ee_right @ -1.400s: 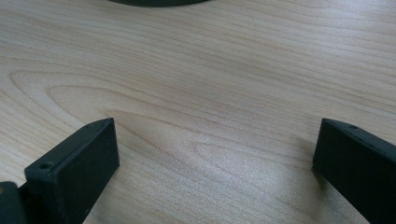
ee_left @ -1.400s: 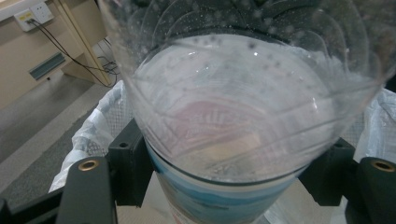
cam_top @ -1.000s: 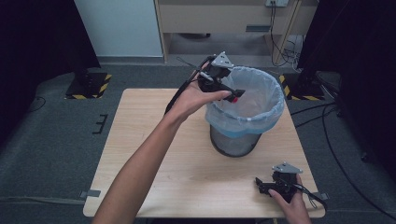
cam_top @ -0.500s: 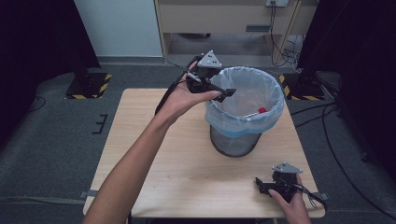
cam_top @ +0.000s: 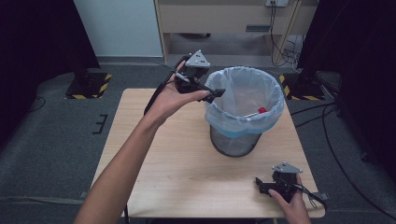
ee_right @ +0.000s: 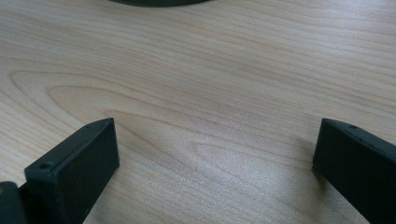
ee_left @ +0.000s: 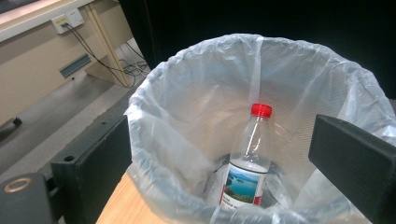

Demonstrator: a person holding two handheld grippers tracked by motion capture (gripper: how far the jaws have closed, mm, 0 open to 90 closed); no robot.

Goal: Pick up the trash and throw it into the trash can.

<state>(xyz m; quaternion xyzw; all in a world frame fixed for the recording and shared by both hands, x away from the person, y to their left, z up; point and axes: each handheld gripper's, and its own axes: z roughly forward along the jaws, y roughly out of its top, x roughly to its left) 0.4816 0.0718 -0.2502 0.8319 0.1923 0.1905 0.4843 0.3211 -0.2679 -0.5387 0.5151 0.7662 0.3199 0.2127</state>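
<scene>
Black jaws of the left gripper (cam_top: 215, 92) stand wide apart w/ nothing between them, held up in the air by the person's left hand (cam_top: 170, 97), just at the near-left rim of the bin (cam_top: 243, 140). Grey three-cornered plate sits on top of it; cable trails back over the table edge. Forearm reaches diagonally across the light wood table (cam_top: 159, 158) from bottom left.

Mid-table, toward the far side: dark mesh bin lined w/ a pale blue-white plastic bag (cam_top: 233, 123) folded over the rim. Inside it stands a clear plastic bottle (ee_left: 246, 168) w/ red cap (ee_left: 261, 110) and a landscape label, roughly upright, leaning a bit against the liner; in the high view just the red cap (cam_top: 262, 110) peeks near the right inner wall.

Right, near front corner of table: right gripper (cam_top: 264, 185) low at the tabletop in the person's right hand (cam_top: 292, 205), well apart from the bin. Its jaws are spread wide too, bare wood grain between them, gripping nothing.
</scene>
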